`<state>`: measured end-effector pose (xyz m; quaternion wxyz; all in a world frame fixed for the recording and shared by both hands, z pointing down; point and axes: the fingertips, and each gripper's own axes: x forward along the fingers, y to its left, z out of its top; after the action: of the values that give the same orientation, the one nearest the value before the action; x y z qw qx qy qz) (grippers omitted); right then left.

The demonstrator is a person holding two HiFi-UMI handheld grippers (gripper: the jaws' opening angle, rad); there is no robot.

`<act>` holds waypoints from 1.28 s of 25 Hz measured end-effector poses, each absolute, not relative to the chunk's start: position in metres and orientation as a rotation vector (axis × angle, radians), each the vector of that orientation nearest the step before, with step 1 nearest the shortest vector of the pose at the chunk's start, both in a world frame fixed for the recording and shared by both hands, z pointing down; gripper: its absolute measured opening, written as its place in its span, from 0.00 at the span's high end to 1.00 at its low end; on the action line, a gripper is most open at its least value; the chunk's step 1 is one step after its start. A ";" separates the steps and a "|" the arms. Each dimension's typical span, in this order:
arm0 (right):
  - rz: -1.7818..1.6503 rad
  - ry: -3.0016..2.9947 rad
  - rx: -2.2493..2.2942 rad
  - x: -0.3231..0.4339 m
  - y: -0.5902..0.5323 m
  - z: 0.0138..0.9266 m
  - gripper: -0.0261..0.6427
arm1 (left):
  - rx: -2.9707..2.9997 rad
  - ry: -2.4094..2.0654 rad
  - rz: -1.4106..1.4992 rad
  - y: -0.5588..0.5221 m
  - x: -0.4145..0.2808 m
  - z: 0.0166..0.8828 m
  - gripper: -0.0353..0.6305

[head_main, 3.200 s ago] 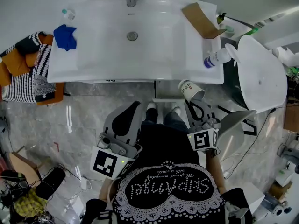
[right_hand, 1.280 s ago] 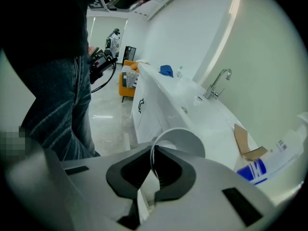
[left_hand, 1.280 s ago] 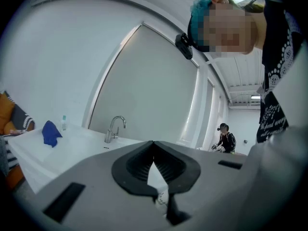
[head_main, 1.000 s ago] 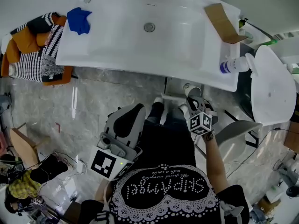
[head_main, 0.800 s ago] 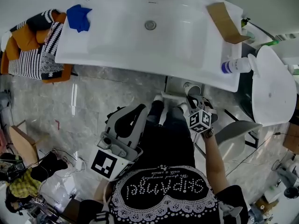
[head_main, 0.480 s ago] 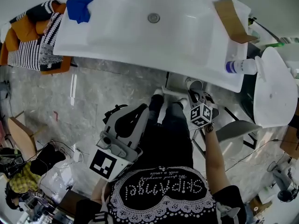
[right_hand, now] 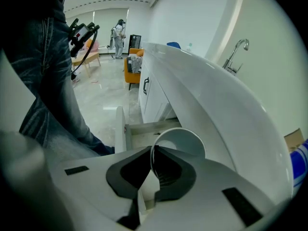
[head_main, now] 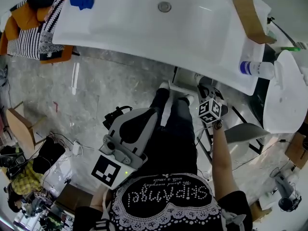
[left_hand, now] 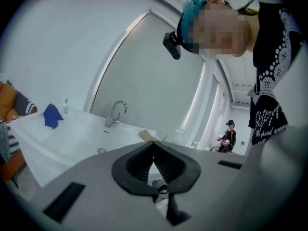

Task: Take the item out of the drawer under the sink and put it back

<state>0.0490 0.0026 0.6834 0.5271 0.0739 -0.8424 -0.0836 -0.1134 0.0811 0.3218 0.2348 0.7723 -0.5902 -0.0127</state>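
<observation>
Putting the cup back now, by the look of it. To do it well, start close in: hold the left gripper (head_main: 151,115) quiet by the legs, out of the way. Then go down slowly with the right gripper (head_main: 204,86), straight over the open drawer (right_hand: 144,128) and not over its white front board. Mind the edge of the sink (head_main: 144,32) just above; no bumping the cup (right_hand: 185,139) on it. Tip the cup more upright before letting go, or lay it down softly on its side, so no rolling. Let go only with the cup resting on the drawer floor. Then pull back and push the drawer shut.

Now the grippers, near one first. Left gripper: pressed together at the tips, nothing between them, touching nothing. Right gripper: almost pressed together too, pinching the thin rim of the white paper cup, one pad inside the cup and one outside. Cup hanging tilted, mouth turned back toward the gripper, in the air just above the drawer and not yet set down. No telling about any touch between cup and drawer. Farther off, under the sink, white cabinet doors (right_hand: 149,95). Far behind, an orange chair (right_hand: 132,61).
</observation>
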 end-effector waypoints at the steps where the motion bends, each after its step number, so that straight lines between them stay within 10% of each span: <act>1: -0.198 -2.011 0.174 0.050 0.002 0.687 0.92 | 2.118 -1.614 -0.031 0.082 -0.112 0.324 0.94; 32: -0.140 -1.908 0.084 0.038 -0.015 0.762 0.92 | 1.986 -1.634 -0.001 0.100 -0.125 0.355 0.94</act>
<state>0.0377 -0.0154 0.7615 0.5757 0.0357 -0.8147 -0.0597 -0.1253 0.0997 0.3549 0.2812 0.7410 -0.6097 -0.0005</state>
